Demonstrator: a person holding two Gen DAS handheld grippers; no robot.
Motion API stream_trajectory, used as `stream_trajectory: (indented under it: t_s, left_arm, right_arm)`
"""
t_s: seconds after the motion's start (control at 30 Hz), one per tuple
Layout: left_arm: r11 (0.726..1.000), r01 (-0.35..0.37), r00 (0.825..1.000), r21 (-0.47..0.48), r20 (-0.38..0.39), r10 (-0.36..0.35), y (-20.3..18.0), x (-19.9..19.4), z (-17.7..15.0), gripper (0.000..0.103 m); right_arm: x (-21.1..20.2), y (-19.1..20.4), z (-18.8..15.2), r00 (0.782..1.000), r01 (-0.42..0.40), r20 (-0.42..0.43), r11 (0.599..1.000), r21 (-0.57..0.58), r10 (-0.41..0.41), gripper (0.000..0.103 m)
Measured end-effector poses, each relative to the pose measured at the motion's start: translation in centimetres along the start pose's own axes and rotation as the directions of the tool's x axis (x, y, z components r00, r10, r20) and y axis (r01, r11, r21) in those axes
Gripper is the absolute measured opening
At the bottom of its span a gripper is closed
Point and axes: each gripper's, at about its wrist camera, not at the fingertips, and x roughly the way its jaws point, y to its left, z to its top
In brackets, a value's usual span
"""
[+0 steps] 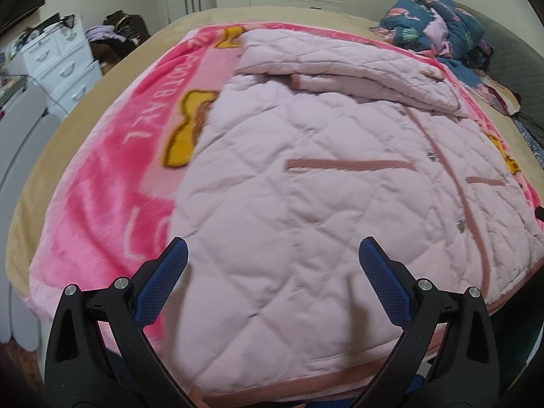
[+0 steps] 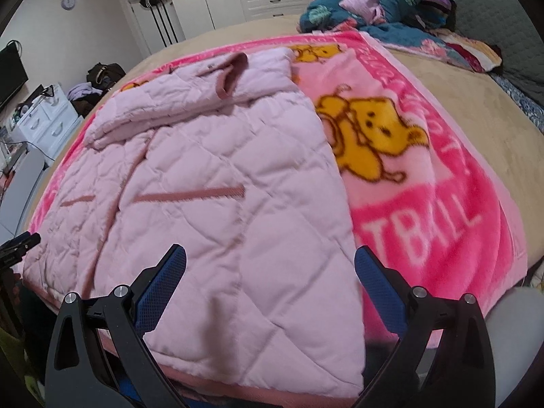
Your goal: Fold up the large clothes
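Bed (image 2: 459, 102), tan cover; pink cartoon blanket (image 2: 425, 204) spread on it, heap of dark bedding (image 2: 374, 3) upper right.

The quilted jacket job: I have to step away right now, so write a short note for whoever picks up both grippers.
Left gripper: open, empty, hovering over the hem end of the pink quilted jacket.
Right gripper: open, empty, over the jacket's right hem corner.
The jacket lies front up on the pink cartoon blanket on the bed.
Done: both sleeves appear folded in across the chest.
Left: grip the hem corners, fold the lower half up toward the collar, then smooth it.
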Motion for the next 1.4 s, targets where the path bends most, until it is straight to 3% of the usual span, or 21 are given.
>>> stream_trajectory:
  t_s: [0.27,0.43,0.6,0.87,0.93,1.0,1.13,1.23,1.4]
  left_arm:
    - [0.997,-0.017,0.999,-0.074,-0.045,0.014,3.5,0.2,-1.6,0.095]
    - [0.993,0.027,0.994,-0.117,-0.100,-0.039,4.5,0.9,-2.6,0.095]
    - [0.994,0.040,0.991,-0.100,-0.126,-0.052,4.3,1.5,-3.3,0.095]
    - [0.994,0.057,0.989,-0.091,-0.131,-0.069,4.1,1.8,-3.4,0.095]
    - [0.994,0.061,0.989,-0.094,-0.130,-0.073,4.1,1.8,-3.4,0.095]
    - [0.993,0.064,0.988,-0.094,-0.131,-0.076,4.1,1.8,-3.4,0.095]
    - [0.993,0.066,0.988,-0.095,-0.132,-0.079,4.1,1.8,-3.4,0.095]
    - [0.993,0.070,0.987,-0.094,-0.136,-0.083,4.2,1.8,-3.4,0.095]
    - [0.991,0.085,0.985,-0.100,-0.139,-0.098,4.5,1.7,-3.6,0.095]
  right_arm:
    - [1.0,-1.4,-2.2,0.994,-0.010,-0.105,1.000,0.007,0.011,0.099]
    - [1.3,-1.8,-3.4,0.987,-0.047,-0.153,0.999,0.020,0.050,0.099]
    - [1.3,-2.2,-4.3,0.974,-0.086,-0.206,0.996,0.036,0.092,0.099]
    - [0.9,-1.7,-4.9,0.972,-0.102,-0.216,0.994,-0.039,0.091,0.094]
    - [0.8,-1.9,-4.8,0.970,-0.118,-0.219,0.992,-0.041,0.106,0.084]
    - [0.6,-1.8,-4.6,0.964,-0.164,-0.220,0.986,-0.037,0.152,0.058]
    - [-0.2,-1.7,-4.1,0.963,-0.200,-0.193,0.979,-0.031,0.191,0.034]
    - [-1.8,-1.4,-3.2,0.960,-0.259,-0.119,0.965,-0.029,0.254,0.023]
    - [-4.6,-0.8,-0.7,0.950,-0.311,0.030,0.949,-0.045,0.312,0.020]
